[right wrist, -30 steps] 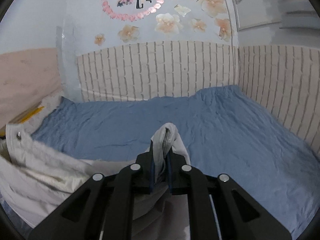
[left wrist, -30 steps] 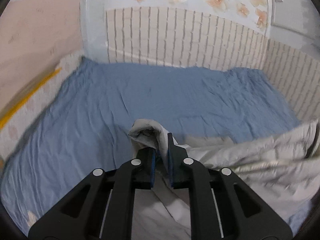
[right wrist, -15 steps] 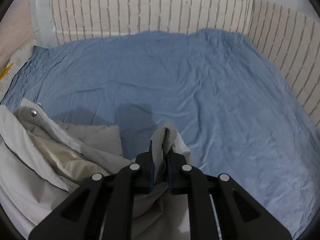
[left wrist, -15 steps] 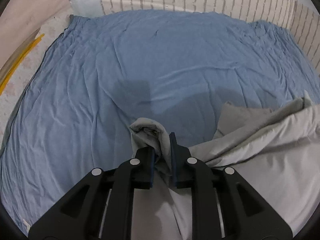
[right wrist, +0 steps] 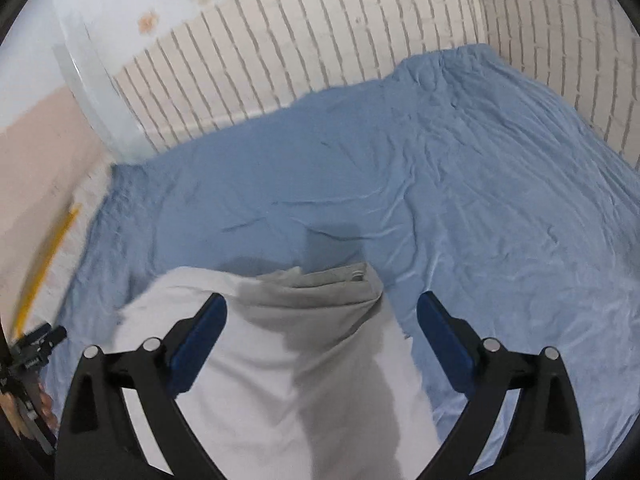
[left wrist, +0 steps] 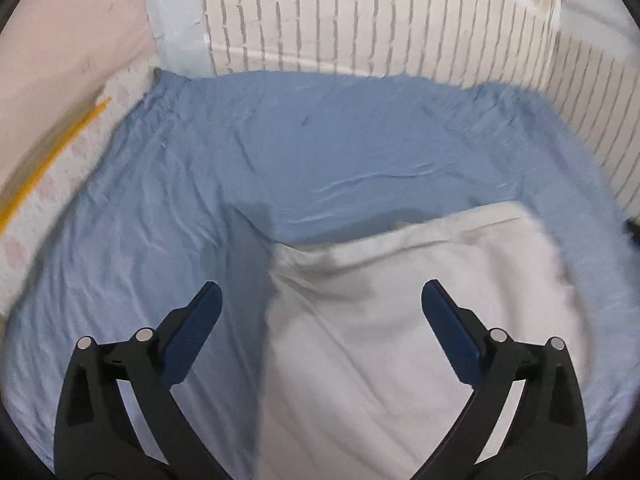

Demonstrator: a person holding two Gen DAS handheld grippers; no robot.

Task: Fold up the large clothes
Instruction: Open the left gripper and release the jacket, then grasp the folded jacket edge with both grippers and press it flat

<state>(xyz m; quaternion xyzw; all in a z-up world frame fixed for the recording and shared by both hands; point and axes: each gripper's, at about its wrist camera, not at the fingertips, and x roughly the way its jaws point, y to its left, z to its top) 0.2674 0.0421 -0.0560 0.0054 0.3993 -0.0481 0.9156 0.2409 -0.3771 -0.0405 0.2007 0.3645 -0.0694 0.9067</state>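
Note:
A large pale grey garment (left wrist: 400,320) lies folded over on the blue bed sheet (left wrist: 320,152). In the left wrist view my left gripper (left wrist: 320,296) is open wide and empty above the garment's left edge. In the right wrist view the garment (right wrist: 280,360) lies under my right gripper (right wrist: 322,306), which is open wide and empty. A metal snap (right wrist: 356,274) shows at the garment's far edge. The sheet (right wrist: 440,180) stretches beyond it.
White brick-pattern walls (left wrist: 360,20) border the bed at the back and right. A pink wall with a yellow strip (left wrist: 52,152) runs along the left. The other gripper's tip (right wrist: 36,344) shows at the left edge of the right wrist view.
Both grippers have let go of the garment corners and opened wide. The garment has dropped flat onto the sheet, folded over. Both cameras have pulled back.

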